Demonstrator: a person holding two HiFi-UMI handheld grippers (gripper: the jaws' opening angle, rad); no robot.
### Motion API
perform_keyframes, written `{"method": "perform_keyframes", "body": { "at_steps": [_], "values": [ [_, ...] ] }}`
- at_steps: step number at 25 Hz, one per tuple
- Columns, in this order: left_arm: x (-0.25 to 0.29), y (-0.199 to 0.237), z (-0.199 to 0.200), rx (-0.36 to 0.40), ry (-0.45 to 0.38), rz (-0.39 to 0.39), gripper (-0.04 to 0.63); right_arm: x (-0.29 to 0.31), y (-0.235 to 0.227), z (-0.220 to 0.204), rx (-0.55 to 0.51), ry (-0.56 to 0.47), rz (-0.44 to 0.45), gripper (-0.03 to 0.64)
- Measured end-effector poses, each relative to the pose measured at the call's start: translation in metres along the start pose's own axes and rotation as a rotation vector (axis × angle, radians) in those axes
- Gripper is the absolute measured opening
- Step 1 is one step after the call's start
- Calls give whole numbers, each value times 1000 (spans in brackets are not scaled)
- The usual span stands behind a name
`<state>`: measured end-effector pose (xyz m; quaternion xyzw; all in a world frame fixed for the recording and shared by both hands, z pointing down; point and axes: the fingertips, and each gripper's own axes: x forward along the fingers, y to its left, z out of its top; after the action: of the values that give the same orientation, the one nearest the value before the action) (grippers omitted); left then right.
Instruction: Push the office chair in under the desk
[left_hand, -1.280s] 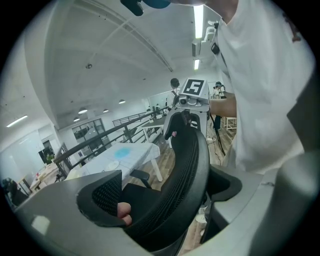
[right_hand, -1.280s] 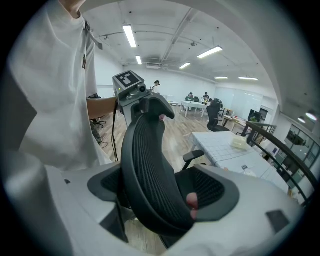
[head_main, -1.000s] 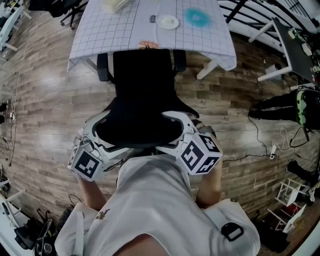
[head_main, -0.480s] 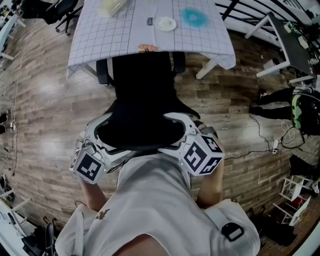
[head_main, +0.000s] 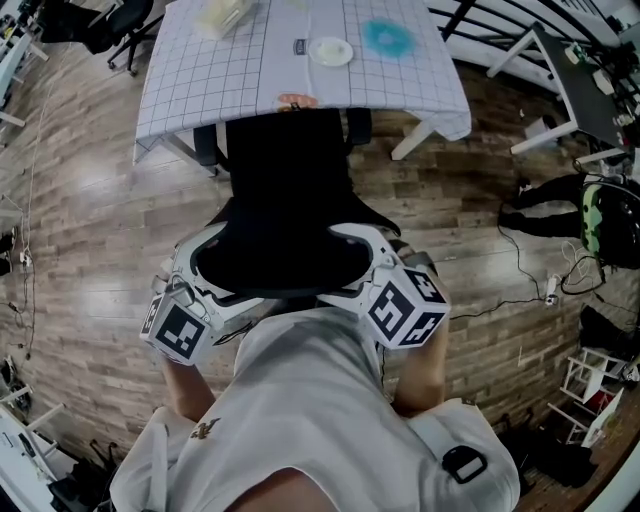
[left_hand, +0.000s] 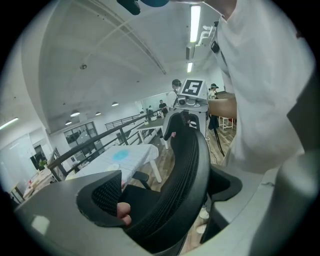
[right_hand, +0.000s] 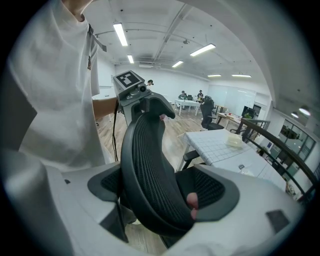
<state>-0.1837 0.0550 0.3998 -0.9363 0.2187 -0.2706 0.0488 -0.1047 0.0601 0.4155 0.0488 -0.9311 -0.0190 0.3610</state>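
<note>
A black mesh office chair (head_main: 285, 190) faces the desk (head_main: 200, 80), which has a white grid cloth; the front of its seat sits under the desk edge. My left gripper (head_main: 205, 262) clasps the left edge of the backrest (left_hand: 185, 175) and my right gripper (head_main: 365, 250) clasps the right edge. In the left gripper view the left gripper (left_hand: 165, 200) has its jaws on either side of the mesh frame. The right gripper (right_hand: 160, 195) holds the backrest (right_hand: 145, 165) the same way, jaws wide around it. The person's white shirt hides the chair base.
On the desk lie a white plate (head_main: 330, 50), a blue round thing (head_main: 388, 36) and a pale object (head_main: 225, 15). The desk's white leg (head_main: 415, 140) slants out at the right. A black bag (head_main: 560, 215) and cables (head_main: 520, 290) lie on the wooden floor at right.
The chair and both grippers have edged a little toward the desk, and slightly less of the seat shows in front of the desk edge. Both grips look the same.
</note>
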Motion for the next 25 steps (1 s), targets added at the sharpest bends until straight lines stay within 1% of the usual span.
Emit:
{"method": "perform_keyframes", "body": {
  "at_steps": [10, 25],
  "values": [
    [5, 30, -3, 24, -12, -1, 499, 10, -25, 6, 7, 4, -23, 417],
    [30, 60, 3, 7, -3, 22, 500, 6, -67, -1, -17, -14, -19, 419]
  ]
}}
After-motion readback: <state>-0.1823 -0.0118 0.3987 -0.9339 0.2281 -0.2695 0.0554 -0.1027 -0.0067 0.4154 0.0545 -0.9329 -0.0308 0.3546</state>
